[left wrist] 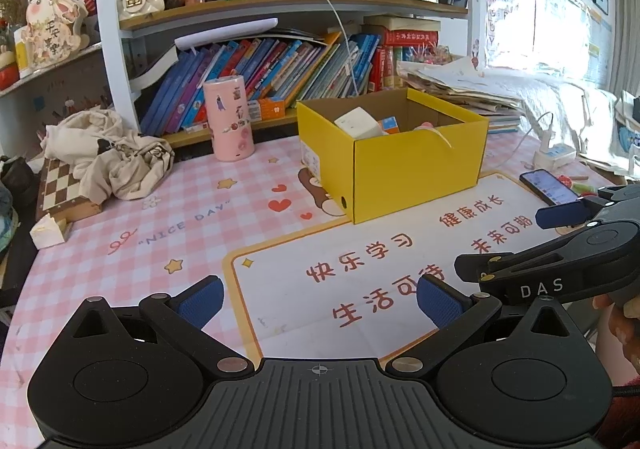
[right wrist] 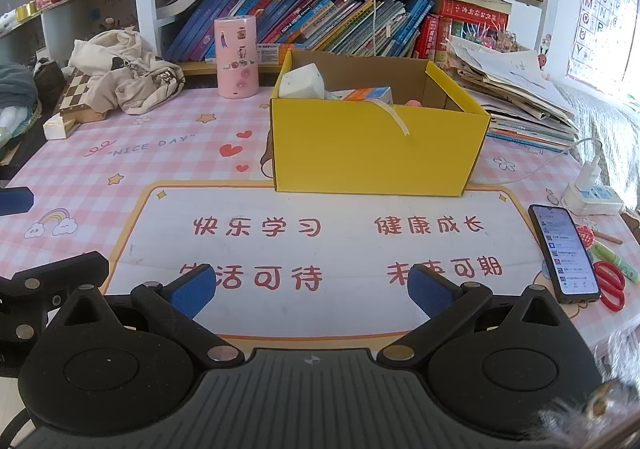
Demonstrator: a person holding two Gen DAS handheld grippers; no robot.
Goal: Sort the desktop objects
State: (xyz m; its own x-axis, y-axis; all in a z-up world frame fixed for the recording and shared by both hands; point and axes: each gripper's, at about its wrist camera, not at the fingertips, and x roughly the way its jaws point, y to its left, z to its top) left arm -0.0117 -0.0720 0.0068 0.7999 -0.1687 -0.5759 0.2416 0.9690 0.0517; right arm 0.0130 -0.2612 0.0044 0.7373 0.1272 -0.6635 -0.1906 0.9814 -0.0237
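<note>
We hold both claws spread and empty, and the red scissors (right wrist: 610,285) lie at the desk's right edge beside the phone (right wrist: 564,251), nearer our right gripper (right wrist: 310,289) than our left gripper (left wrist: 320,299), with the yellow box (right wrist: 376,145) straight ahead.

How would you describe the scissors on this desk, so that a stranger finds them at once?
Start at the open yellow cardboard box and move to the desk's right edge. A black smartphone with a lit screen lies there; the red-handled scissors lie just right of it, the only red loops there.
</note>
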